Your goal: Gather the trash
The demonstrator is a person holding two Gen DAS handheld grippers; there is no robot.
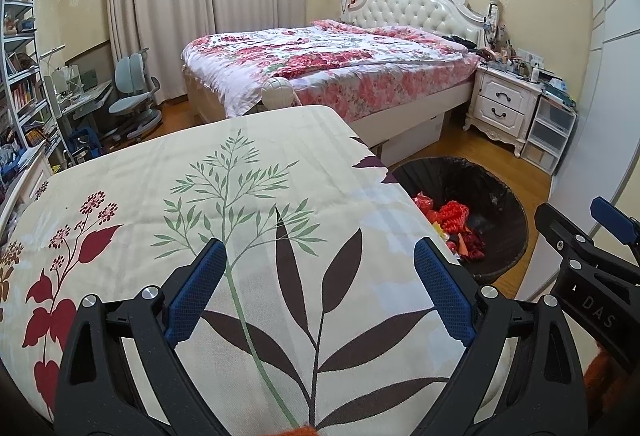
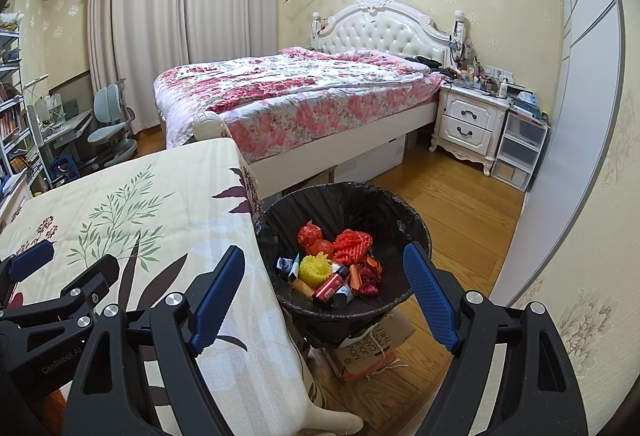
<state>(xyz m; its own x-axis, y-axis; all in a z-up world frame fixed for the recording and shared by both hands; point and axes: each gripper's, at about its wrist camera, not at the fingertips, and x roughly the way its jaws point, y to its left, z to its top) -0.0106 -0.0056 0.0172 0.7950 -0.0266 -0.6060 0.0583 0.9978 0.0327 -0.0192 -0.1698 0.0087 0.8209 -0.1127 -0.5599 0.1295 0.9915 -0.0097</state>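
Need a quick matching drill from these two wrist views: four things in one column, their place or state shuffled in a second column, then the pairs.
Things:
1. trash bin
2. right gripper
3. nightstand
4. desk chair

Place or state:
A. by the curtains, far left of the room
B. beside the table's right edge, black liner, trash inside
C. jaws open, nothing between them
D. right of the bed, two drawers, cluttered top

Pairs: 1-B, 2-C, 3-D, 4-A
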